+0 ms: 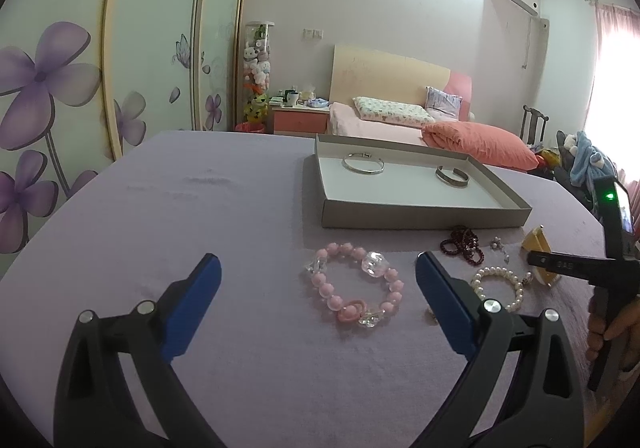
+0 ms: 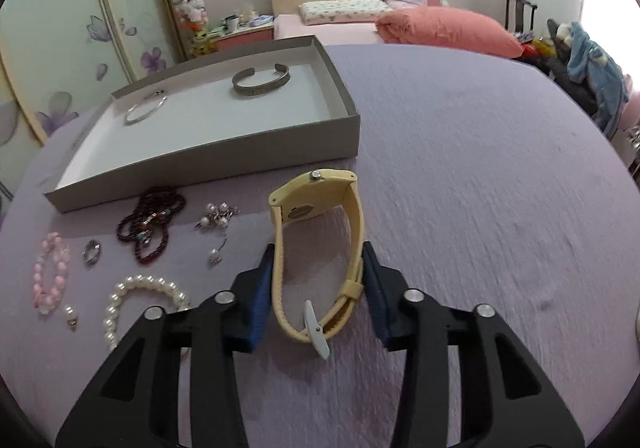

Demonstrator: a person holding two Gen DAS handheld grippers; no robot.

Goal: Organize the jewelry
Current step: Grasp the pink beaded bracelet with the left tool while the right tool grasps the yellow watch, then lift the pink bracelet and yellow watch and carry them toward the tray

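A yellow watch [image 2: 316, 204] stands on its strap on the purple cloth, and my right gripper [image 2: 319, 248] is shut on the strap, a blue pad pressing each side. My left gripper [image 1: 318, 260] is open over a pink bead bracelet [image 1: 354, 288], which lies on the cloth between the fingers. Next to it lie a pearl bracelet [image 1: 500, 284], dark red beads [image 1: 464, 244], pearl earrings [image 2: 216, 220] and a ring [image 2: 91, 250]. Behind them, the grey tray [image 2: 208, 164] holds a thin silver bangle [image 2: 144, 110] and a silver cuff [image 2: 262, 82].
The purple cloth [image 2: 480, 188] stretches bare to the right of the watch. A bed with a coral duvet [image 1: 480, 144] stands beyond the table's far edge. At the right edge a person's hand [image 1: 612, 328] holds the right gripper's handle.
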